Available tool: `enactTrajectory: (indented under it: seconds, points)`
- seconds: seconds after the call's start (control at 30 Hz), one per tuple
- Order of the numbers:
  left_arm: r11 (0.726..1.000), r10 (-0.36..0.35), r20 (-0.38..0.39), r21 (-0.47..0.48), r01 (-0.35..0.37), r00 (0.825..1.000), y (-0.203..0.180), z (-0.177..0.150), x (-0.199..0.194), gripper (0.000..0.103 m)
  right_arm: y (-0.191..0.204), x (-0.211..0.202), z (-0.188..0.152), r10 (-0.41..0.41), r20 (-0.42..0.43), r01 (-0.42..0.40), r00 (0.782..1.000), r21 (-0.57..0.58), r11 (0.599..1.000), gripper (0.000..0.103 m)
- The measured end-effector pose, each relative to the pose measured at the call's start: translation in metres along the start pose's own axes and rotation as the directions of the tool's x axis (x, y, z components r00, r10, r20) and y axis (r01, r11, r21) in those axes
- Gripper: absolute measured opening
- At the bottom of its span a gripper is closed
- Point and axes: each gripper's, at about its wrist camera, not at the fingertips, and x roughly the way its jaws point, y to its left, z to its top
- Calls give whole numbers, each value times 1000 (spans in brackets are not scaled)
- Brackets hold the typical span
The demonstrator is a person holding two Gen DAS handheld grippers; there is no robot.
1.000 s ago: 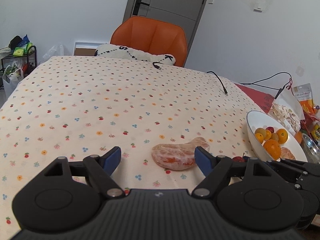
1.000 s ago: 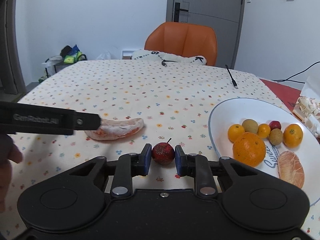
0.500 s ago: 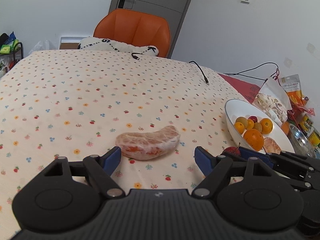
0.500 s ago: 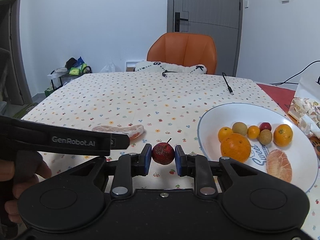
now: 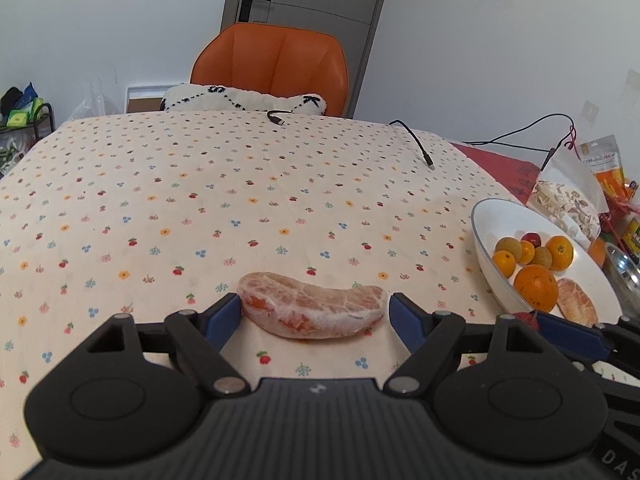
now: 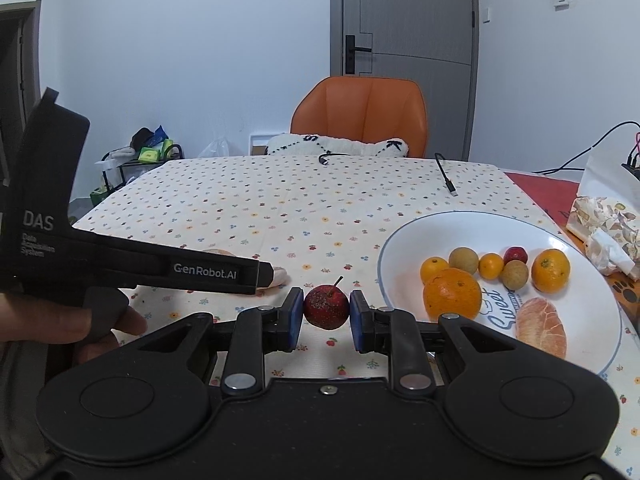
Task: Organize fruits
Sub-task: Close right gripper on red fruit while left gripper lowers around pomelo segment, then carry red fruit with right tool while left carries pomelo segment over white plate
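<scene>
On the left, the left gripper (image 5: 314,314) has closed in on the peeled pomelo segment (image 5: 313,309) over the last second: the segment, which lay ahead of the blue pads, now sits squarely between them. Its jaws are spread wide; the left pad looks to touch one end of the segment, and the right pad stands just beside the other. The segment lies on the flowered tablecloth (image 5: 200,200) at the near edge, so the grasp looks ready but not yet made.

Further right, the right gripper (image 6: 325,307) remains clamped on the small red fruit (image 6: 325,306), stem up, and has lifted it clear of the cloth, just left of the white bowl (image 6: 390,240).

The left view shows the segment in full, while the right view hides most of it behind the left gripper's arm. The right view alone shows the red fruit's grip plainly, the person's hand (image 6: 60,328) on the left tool, and all 7 fruits in the bowl, including 1 large orange (image 6: 452,294) and 1 pomelo piece.
</scene>
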Motion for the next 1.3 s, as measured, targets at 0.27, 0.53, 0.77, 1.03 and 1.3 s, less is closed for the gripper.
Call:
enactTrajectory:
  seconds: [0.27, 0.53, 0.77, 1.03, 1.3]
  points:
    - [996, 38, 7, 80, -38, 999, -9, -2, 7, 86, -5, -3, -1, -13, 2, 13, 1000, 10, 1000, 23]
    - [992, 66, 2, 110, -66, 998, -13, 0, 15, 90, -8, -6, -4, -25, 3, 25, 1000, 22, 999, 23]
    - [994, 54, 6, 94, -55, 999, -11, -1, 11, 85, -12, -13, -4, -30, 17, 29, 999, 36, 999, 23]
    - [996, 45, 40, 74, -48, 998, -9, 3, -8, 84, -17, -23, -5, -36, 41, 34, 999, 53, 998, 23]
    - [996, -8, 81, 92, 0, 997, -29, 11, -27, 84, -31, -37, -4, -69, 71, 63, 995, 82, 995, 23]
